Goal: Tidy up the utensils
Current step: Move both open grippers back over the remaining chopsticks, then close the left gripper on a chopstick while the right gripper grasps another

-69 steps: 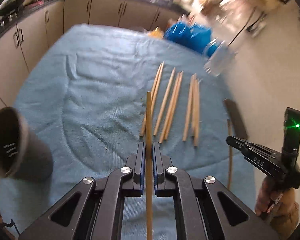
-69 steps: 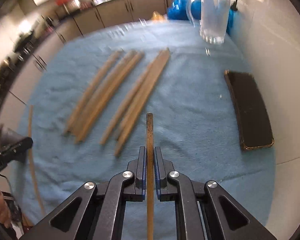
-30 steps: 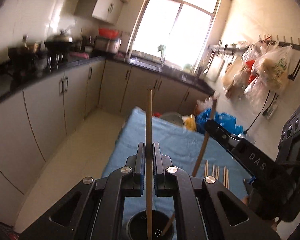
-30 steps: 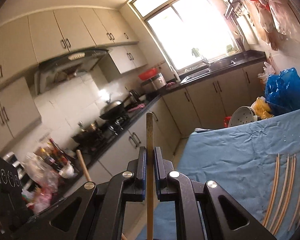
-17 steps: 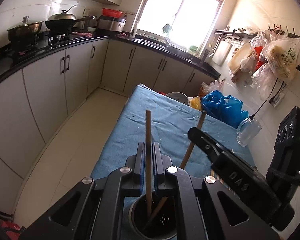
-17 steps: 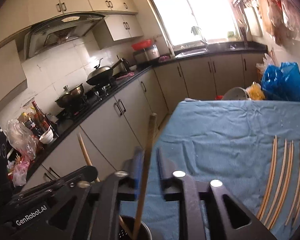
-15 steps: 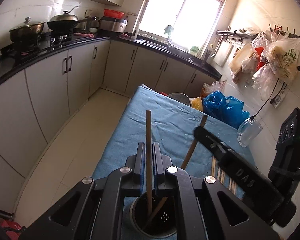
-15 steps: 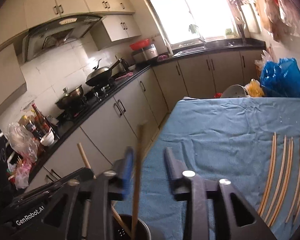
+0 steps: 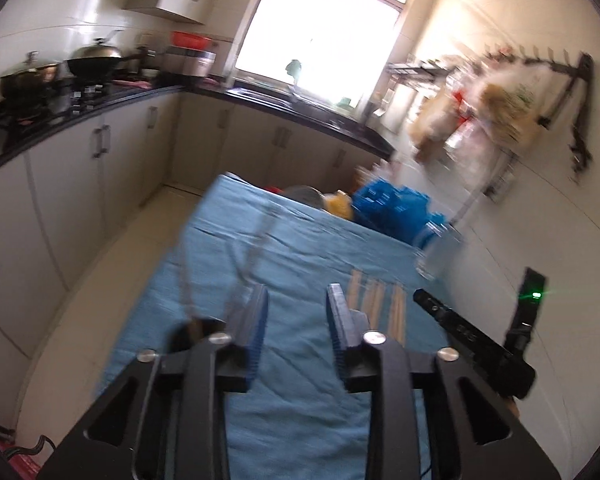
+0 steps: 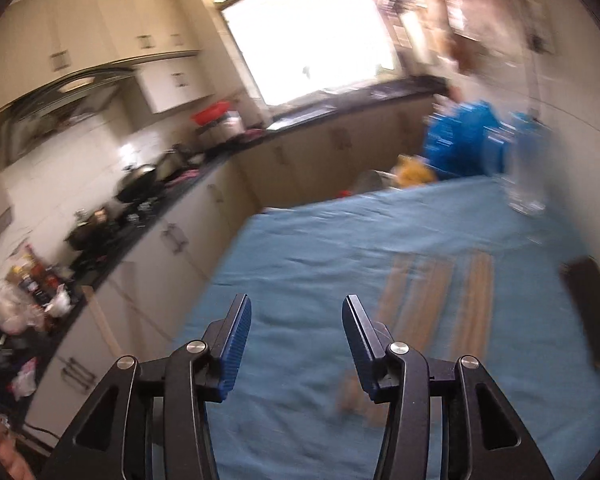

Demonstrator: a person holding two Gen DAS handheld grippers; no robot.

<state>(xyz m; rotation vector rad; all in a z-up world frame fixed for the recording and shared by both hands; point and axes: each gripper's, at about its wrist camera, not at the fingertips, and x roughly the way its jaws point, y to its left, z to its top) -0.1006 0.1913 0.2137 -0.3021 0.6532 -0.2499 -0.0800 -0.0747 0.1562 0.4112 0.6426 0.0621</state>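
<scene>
In the left wrist view the left gripper [image 9: 296, 300] is hanging over the near part of the blue cloth [image 9: 300, 248], and its two blue-padded jaws are standing wide apart with nothing between them. Just behind its left finger, at the near left edge of the cloth, the dark holder cup [image 9: 194, 330] is showing only a part of its rim, and two chopsticks [image 9: 256, 240] are standing inside it and leaning up and away, much blurred. A little farther, to the right of the right finger, the remaining chopsticks [image 9: 376, 300] are lying side by side on the cloth. The right gripper [image 9: 460, 332] is appearing at the right side of this view as a dark body with a green light behind it. In the right wrist view the right gripper [image 10: 296, 312] is also spreading its jaws wide and is pinching nothing. Beyond it, to the right, the loose chopsticks [image 10: 440, 292] are lying on the cloth as blurred pale strips, and a dark flat object [image 10: 592, 308] is resting near the right edge. Farther away a clear glass [image 10: 528, 172] is standing by the wall, with blue bags [image 10: 460, 140] behind the far end of the table. The kitchen counter [image 9: 100, 100] and the bright window [image 9: 320, 36] are filling the background.
</scene>
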